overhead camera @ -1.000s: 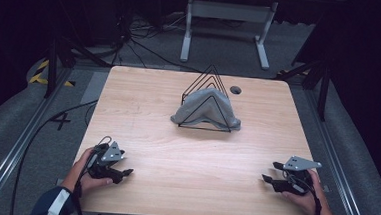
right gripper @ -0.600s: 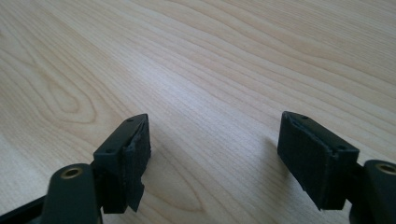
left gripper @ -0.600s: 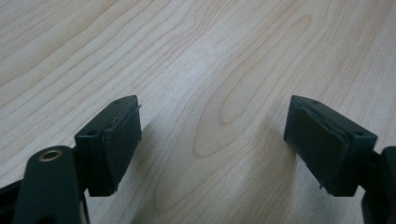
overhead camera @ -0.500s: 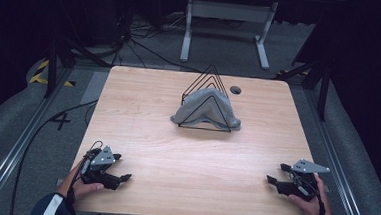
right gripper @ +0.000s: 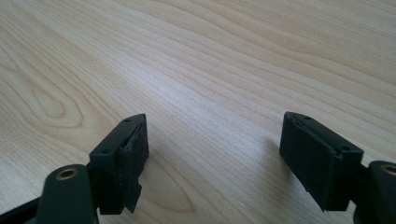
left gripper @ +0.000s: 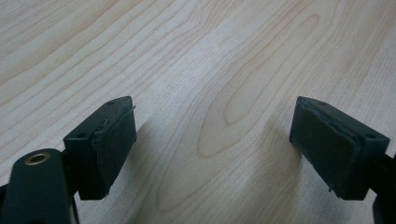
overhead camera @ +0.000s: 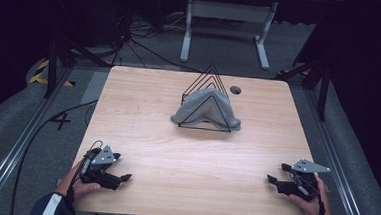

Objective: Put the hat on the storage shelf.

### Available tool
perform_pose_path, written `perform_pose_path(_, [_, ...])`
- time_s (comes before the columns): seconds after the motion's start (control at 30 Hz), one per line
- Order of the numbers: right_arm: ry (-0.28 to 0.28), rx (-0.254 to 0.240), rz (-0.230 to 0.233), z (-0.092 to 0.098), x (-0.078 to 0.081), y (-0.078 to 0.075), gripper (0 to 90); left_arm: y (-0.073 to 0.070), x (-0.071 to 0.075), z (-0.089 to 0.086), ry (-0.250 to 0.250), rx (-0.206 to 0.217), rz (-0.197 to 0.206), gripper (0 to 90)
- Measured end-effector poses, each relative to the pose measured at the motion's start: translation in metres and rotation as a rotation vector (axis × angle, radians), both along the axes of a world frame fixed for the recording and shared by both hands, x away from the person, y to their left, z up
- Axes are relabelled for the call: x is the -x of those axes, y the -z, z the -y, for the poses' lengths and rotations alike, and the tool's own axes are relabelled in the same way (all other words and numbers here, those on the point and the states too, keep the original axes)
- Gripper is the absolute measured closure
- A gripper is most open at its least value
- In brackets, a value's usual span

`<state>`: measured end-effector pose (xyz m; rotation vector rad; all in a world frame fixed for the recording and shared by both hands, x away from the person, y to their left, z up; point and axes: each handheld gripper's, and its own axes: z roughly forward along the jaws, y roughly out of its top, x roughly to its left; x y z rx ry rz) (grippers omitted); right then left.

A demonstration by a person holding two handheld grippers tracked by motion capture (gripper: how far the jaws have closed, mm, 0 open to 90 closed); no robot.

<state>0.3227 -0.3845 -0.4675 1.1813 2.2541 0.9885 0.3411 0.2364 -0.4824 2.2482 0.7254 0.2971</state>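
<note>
Grey cloth [overhead camera: 206,110] draped over black wire rack [overhead camera: 208,83], far-centre on tabletop [overhead camera: 143,109]. Likely soft, light, limp; may snag on wires. Best pinched at loose lower hem beside rack base. Left tool [overhead camera: 117,171] and right tool [overhead camera: 277,175] rest well apart from rack, near front corners. Jaws of both just been opening, now spread, nothing between.

High view looks down; tool views skim close — all share the table [overhead camera: 190,152].

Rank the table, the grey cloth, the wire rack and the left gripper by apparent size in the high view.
1. table
2. grey cloth and wire rack: similar footprints, so unranked
3. left gripper: smallest, even nearer the camera
</note>
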Motion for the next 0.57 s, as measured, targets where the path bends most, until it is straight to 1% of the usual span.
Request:
perform_pose_path(0.53, [0.013, -0.004, -0.002, 0.0006, -0.0012, -0.0001, 24.3, 0.0003, -0.0001, 0.0004, -0.004, 0.002, -0.001, 14.4])
perform_pose_path(0.57, [0.013, -0.004, -0.002, 0.0006, -0.0012, -0.0001, 24.3, -0.0003, -0.0004, 0.0001, 0.0, -0.007, -0.002, 14.4])
